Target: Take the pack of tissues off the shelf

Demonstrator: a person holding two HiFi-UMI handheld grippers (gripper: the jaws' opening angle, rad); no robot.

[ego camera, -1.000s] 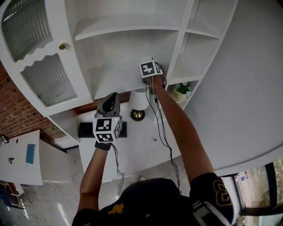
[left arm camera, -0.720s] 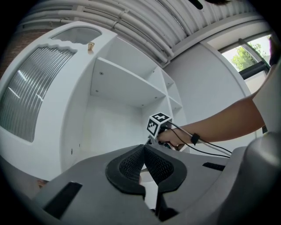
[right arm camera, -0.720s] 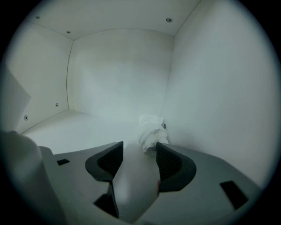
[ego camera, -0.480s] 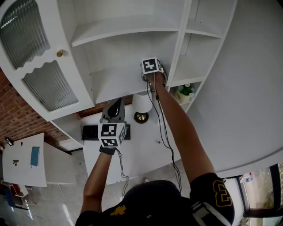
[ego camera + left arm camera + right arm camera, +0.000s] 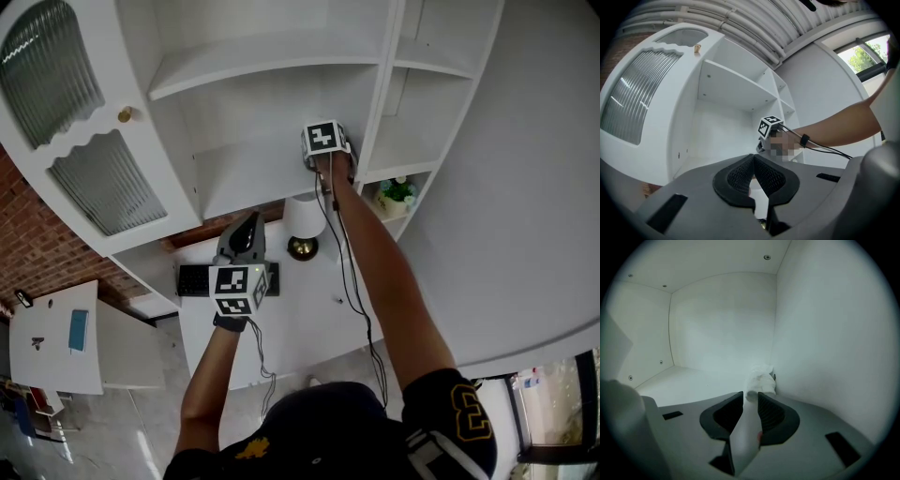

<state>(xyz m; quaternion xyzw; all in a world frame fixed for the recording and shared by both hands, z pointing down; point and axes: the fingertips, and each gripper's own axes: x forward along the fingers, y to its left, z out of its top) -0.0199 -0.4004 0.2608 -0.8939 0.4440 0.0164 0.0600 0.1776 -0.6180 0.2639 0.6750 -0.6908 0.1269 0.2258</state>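
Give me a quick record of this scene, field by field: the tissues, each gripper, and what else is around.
Pack of tissues: white, inside the shelf compartment by its right wall, near end between the right gripper's jaws
Right gripper: reached into the compartment; jaws have just been closing and press on the pack
Left gripper: outside the shelf, lower down, jaws together, nothing between them
Below: white desk with a lamp and a keyboard
Side compartment: small potted plant
Task state: pack gripped, not yet out of the compartment
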